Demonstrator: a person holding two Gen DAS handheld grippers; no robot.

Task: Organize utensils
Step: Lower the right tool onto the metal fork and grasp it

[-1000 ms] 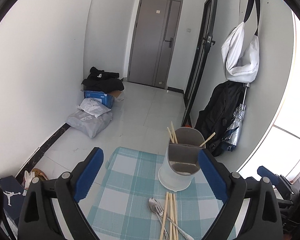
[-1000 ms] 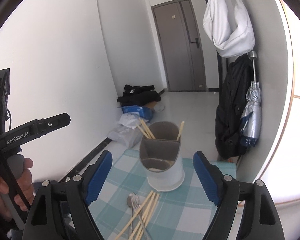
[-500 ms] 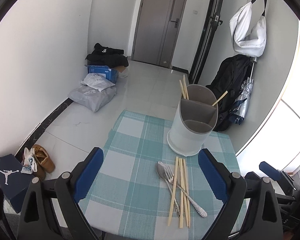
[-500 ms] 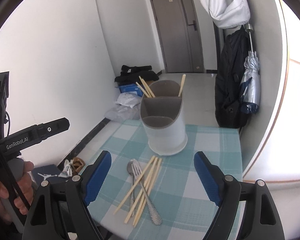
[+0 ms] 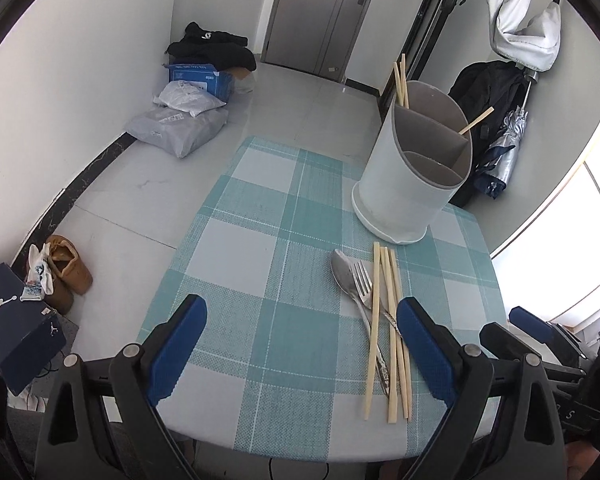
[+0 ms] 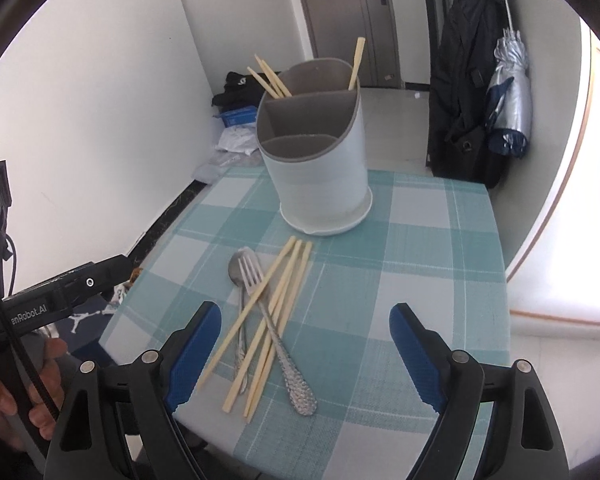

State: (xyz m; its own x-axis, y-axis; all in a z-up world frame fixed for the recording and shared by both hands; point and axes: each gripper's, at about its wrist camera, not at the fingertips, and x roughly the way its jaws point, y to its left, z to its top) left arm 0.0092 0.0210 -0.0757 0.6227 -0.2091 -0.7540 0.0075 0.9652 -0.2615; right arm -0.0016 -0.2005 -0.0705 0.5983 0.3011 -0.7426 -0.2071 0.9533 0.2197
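Observation:
A white utensil holder [image 5: 412,184] [image 6: 320,168] with grey divided compartments stands at the far side of the checked table; a few chopsticks stick out of its rear compartments. In front of it lie several loose wooden chopsticks [image 5: 392,320] [image 6: 276,312], a metal spoon [image 5: 342,272] [image 6: 238,276] and a fork [image 5: 360,280] [image 6: 256,280], crossed together. My left gripper [image 5: 300,344] is open and empty above the table's near edge, left of the pile. My right gripper [image 6: 304,352] is open and empty, just above the handles.
The small table has a teal checked cloth [image 5: 260,240] [image 6: 420,280]. On the floor at left are shoes [image 5: 64,268], a shoebox [image 5: 16,336] and bags [image 5: 180,128]. A black bag and umbrella [image 6: 504,92] hang at right.
Both grippers have pitched down and drawn back from the holder, so the table and the loose utensils have come fully into view. Both stayed open.

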